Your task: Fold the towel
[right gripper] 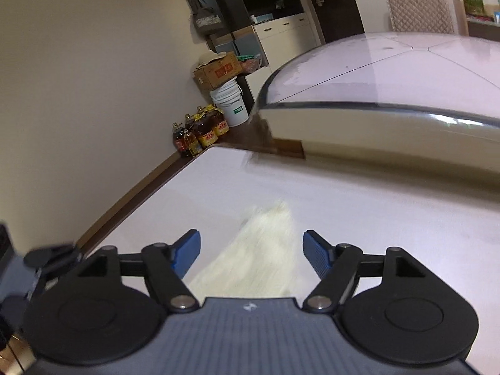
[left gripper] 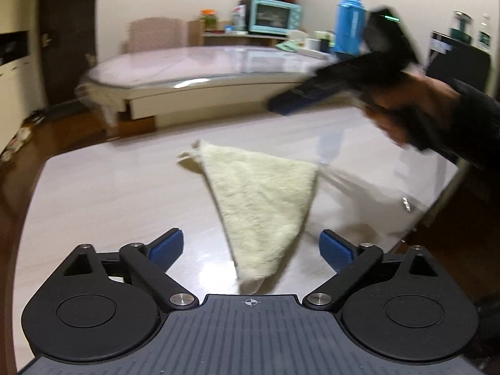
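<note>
A cream fluffy towel [left gripper: 262, 209] lies folded into a triangle on the white tabletop [left gripper: 125, 193], its narrow tip toward the left wrist camera. My left gripper [left gripper: 251, 243] is open, its blue pads apart on either side of that tip and touching nothing. A hand [left gripper: 415, 109] holds my right gripper [left gripper: 290, 104], blurred, in the air above the table to the towel's right. In the right wrist view my right gripper [right gripper: 251, 243] is open, and the blurred towel [right gripper: 259, 256] lies on the table [right gripper: 375, 212] below the gap, untouched.
Beyond the white table stands a large glass-topped table [left gripper: 193, 62] with a blue thermos [left gripper: 350, 25] and cups. A teal oven [left gripper: 275, 15] sits on a shelf behind. Oil bottles [right gripper: 200, 131], a white bucket [right gripper: 232, 103] and a cardboard box stand on the floor by the wall.
</note>
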A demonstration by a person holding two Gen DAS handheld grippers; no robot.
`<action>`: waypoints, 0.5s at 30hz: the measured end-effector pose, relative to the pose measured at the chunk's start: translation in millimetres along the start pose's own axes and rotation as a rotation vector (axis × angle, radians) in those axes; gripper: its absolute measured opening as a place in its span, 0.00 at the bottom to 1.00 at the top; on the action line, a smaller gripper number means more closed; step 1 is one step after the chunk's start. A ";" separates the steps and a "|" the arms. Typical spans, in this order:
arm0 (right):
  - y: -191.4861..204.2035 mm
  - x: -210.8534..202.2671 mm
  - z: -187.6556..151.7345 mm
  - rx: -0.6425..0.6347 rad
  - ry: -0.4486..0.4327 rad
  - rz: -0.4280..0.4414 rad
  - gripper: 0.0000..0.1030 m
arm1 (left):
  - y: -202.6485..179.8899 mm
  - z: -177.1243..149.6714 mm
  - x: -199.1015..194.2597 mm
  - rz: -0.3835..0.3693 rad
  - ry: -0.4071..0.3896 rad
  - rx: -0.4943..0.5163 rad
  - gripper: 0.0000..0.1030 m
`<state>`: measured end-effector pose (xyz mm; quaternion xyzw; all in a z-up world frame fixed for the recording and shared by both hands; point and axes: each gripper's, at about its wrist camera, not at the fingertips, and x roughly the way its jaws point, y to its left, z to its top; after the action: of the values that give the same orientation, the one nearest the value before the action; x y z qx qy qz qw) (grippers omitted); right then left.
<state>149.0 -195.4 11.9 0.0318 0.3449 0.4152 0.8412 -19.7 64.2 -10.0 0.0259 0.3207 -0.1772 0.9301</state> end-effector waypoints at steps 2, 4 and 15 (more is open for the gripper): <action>23.2 -5.2 -15.2 -0.058 -0.009 -0.002 0.72 | 4.6 -2.8 -7.1 0.028 -0.001 -0.020 1.00; 54.1 -7.3 -30.6 -0.156 -0.016 -0.006 0.72 | 9.9 -4.8 -15.6 0.054 -0.008 -0.034 1.00; 147.8 23.3 -78.1 -0.496 0.095 -0.046 0.69 | 29.3 -18.7 -37.7 0.071 0.032 -0.038 1.00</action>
<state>11.3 -100.3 -10.1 -0.2032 0.2722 0.4688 0.8154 -48.2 106.5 -4.0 0.0226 0.3379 -0.1375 0.9308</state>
